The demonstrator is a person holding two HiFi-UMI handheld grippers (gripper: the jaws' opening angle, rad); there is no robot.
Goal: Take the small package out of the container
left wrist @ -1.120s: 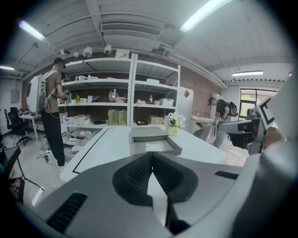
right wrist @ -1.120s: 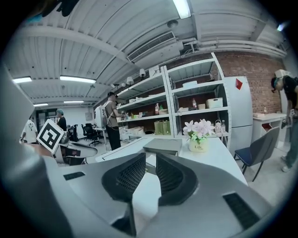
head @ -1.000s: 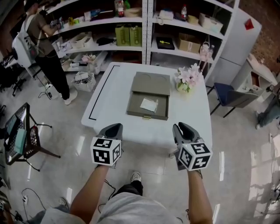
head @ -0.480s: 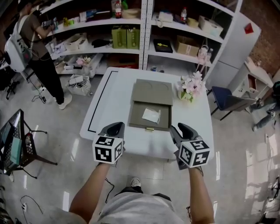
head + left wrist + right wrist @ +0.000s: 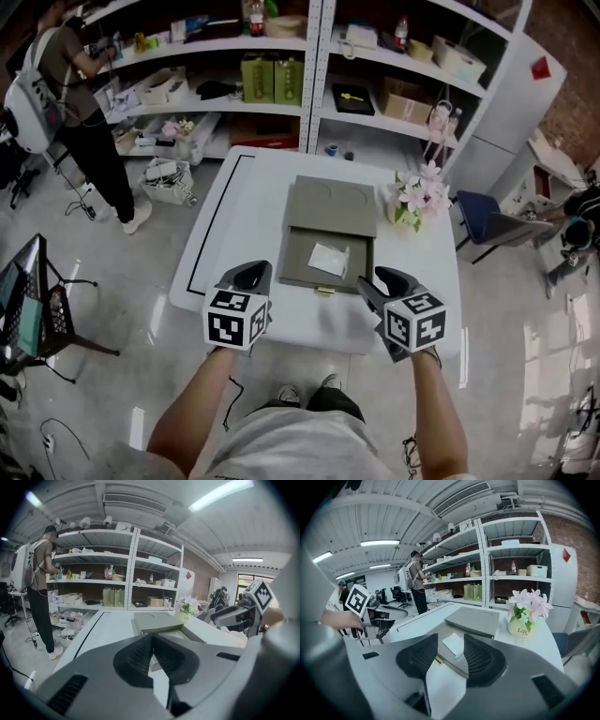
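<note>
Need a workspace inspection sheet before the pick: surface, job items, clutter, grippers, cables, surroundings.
Surface: white table, black line along its left side.
Job's things: grey container, drawer pulled open; white package lying in the drawer.
Clutter: flower pot right of the container.
Grippers: left gripper shut, empty; right gripper jaws have just been opening, nothing between them; neither touches the container.
Cables: loose cable on the floor, left.
Surroundings: shelves behind the table; person at left; chair at right.
</note>
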